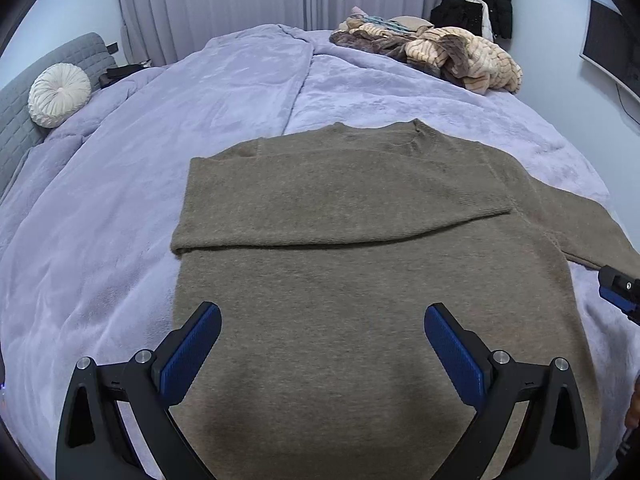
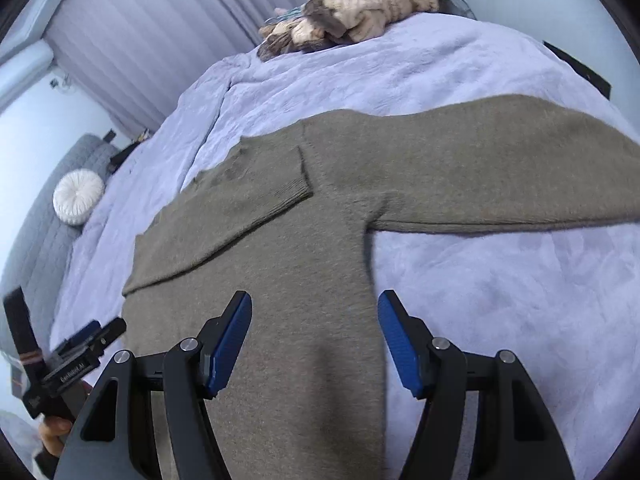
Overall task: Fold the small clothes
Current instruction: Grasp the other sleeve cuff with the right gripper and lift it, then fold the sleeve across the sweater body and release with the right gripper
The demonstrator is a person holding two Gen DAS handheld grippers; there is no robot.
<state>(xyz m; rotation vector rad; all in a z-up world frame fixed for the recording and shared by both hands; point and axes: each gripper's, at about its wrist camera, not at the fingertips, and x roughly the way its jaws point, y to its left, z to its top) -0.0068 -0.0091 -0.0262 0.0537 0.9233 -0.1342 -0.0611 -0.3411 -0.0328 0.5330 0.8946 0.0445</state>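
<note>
Brown sweater (image 1: pixel 360 280), frame centre: one sleeve folded across chest; other sleeve (image 2: pixel 500 184) outstretched, body unfolded. Left gripper (image 1: pixel 323 356) and right gripper (image 2: pixel 315 344) spread, empty.

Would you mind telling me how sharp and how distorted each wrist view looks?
Left wrist view: sharp; the fisheye bulges the bed, and the left gripper shades the sweater. Right wrist view: slightly blurred, tilted, equally bowed, with dark corners.
</note>
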